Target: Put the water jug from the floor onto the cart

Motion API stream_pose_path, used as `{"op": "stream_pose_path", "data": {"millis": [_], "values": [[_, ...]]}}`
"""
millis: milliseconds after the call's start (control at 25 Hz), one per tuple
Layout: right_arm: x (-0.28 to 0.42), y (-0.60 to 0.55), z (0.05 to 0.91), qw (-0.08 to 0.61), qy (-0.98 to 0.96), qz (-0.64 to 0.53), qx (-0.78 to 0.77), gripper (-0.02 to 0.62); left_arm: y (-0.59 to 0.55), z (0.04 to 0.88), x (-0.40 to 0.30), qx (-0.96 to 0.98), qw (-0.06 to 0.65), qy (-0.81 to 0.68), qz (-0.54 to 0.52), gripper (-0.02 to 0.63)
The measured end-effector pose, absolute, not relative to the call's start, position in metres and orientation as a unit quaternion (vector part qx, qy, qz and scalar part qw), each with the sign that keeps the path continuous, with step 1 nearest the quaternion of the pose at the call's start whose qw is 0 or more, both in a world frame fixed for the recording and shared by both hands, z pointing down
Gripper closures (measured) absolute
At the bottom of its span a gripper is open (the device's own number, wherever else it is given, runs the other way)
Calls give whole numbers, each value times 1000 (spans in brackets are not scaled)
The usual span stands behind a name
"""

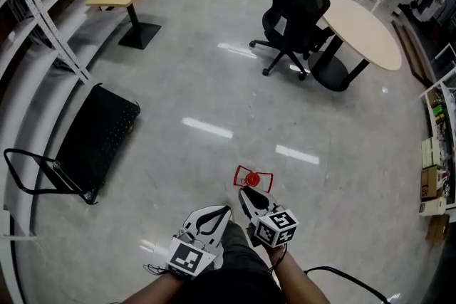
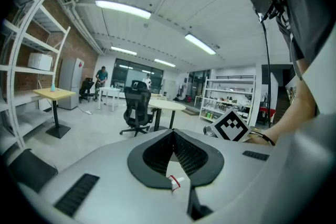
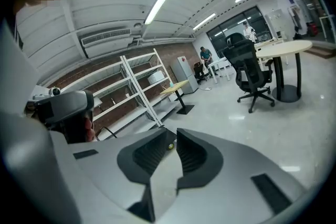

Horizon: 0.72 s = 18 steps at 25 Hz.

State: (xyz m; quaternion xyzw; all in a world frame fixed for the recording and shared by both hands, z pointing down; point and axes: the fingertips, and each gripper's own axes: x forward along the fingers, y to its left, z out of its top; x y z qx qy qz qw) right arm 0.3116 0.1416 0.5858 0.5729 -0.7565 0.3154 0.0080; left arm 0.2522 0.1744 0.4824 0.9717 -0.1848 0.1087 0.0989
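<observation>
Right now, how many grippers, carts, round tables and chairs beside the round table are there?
Grippers: 2 (left gripper, right gripper)
Cart: 1
Round table: 1
Chair beside it: 1
Total: 5

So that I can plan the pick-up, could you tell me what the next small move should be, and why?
Probably lower the right gripper onto the red handle on the floor just ahead, seemingly the water jug's top: that gripper's jaws stand slightly apart with nothing between them, the left gripper is shut, and the cart stands to the left.
</observation>
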Motion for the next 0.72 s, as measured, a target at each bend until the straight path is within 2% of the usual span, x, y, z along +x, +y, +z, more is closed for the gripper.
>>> {"op": "stream_pose_path", "data": {"millis": [320, 720], "values": [[363, 64, 587, 43, -757, 305, 576, 560, 92, 489, 314, 965, 125, -194, 126, 604], [362, 66, 660, 91, -730, 327, 594, 554, 82, 521, 316, 965, 141, -166, 144, 604]]}}
